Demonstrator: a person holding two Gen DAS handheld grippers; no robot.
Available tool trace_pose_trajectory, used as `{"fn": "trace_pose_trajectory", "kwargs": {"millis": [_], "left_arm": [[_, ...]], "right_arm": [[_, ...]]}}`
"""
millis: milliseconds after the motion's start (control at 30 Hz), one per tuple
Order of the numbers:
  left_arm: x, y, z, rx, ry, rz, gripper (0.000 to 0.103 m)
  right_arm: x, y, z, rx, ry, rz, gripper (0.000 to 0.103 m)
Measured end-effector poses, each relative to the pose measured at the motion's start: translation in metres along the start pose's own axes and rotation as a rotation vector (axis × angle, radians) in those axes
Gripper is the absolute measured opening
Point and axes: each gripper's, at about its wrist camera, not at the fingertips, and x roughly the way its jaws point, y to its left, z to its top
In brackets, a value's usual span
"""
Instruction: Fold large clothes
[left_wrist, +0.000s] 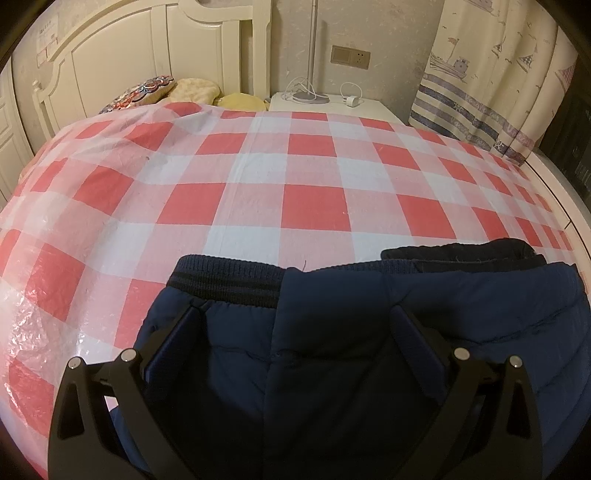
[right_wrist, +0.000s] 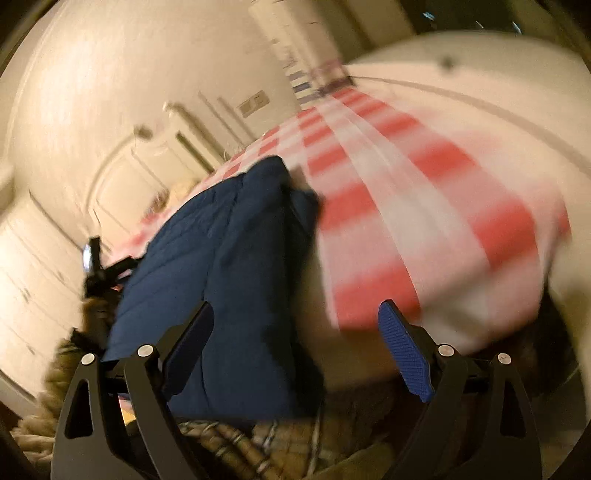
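Note:
A navy padded garment (left_wrist: 332, 343) with a ribbed band (left_wrist: 229, 280) lies folded near the front edge of the bed, on a red-and-white check cover (left_wrist: 258, 177). My left gripper (left_wrist: 295, 312) hangs just over it, tilted down, its fingers spread wide on either side of the middle seam. The right wrist view is blurred by motion. There my right gripper (right_wrist: 297, 306) is open with blue pads (right_wrist: 404, 354) and nothing between them. The navy garment (right_wrist: 229, 240) sits ahead and to its left, partly behind the left finger. The left gripper (right_wrist: 96, 269) shows beyond the garment's left edge.
A white headboard (left_wrist: 147, 48) and pillows (left_wrist: 192, 90) stand at the far end. A white nightstand (left_wrist: 332, 105) holds a lamp base and a charger. A patterned curtain (left_wrist: 491, 85) hangs at the right. Plaid cloth (right_wrist: 236, 443) fills the bottom of the right view.

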Motion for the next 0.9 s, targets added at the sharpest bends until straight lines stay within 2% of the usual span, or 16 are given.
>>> {"fn": "trace_pose_trajectory", "kwargs": {"millis": [167, 267, 300, 433, 600, 667, 700, 733, 800, 900], "left_arm": [[-0.001, -0.002, -0.001, 0.004, -0.003, 0.012, 0.101], [-0.002, -0.003, -0.001, 0.005, -0.005, 0.016, 0.101], [-0.001, -0.002, 0.000, 0.005, -0.004, 0.015, 0.101], [-0.002, -0.002, -0.001, 0.001, -0.003, 0.011, 0.101], [-0.002, -0.002, -0.001, 0.003, 0.000, 0.014, 0.101], [-0.008, -0.006, 0.001, 0.018, -0.009, 0.047, 0.101], [-0.017, -0.013, 0.002, 0.037, -0.040, 0.083, 0.099], [-0.026, -0.017, 0.004, 0.046, -0.070, 0.091, 0.099], [-0.050, -0.033, 0.008, 0.060, -0.133, 0.046, 0.099], [-0.068, -0.068, 0.013, 0.122, -0.164, 0.029, 0.100]], "right_arm": [[0.025, -0.008, -0.040, 0.093, 0.116, 0.127, 0.087], [0.040, 0.009, -0.038, 0.081, 0.107, 0.242, 0.087], [0.040, 0.016, -0.036, 0.059, 0.097, 0.261, 0.083], [0.046, 0.046, -0.024, -0.037, 0.046, 0.241, 0.082], [0.075, 0.060, -0.005, 0.002, 0.036, 0.225, 0.082], [0.084, 0.068, 0.001, -0.002, 0.023, 0.200, 0.082], [0.085, 0.071, 0.002, -0.017, 0.005, 0.190, 0.075], [0.083, 0.074, 0.004, -0.046, -0.024, 0.166, 0.060], [0.079, 0.078, 0.007, -0.083, -0.064, 0.152, 0.048], [0.074, 0.089, 0.004, -0.143, -0.111, 0.122, 0.043]]}}
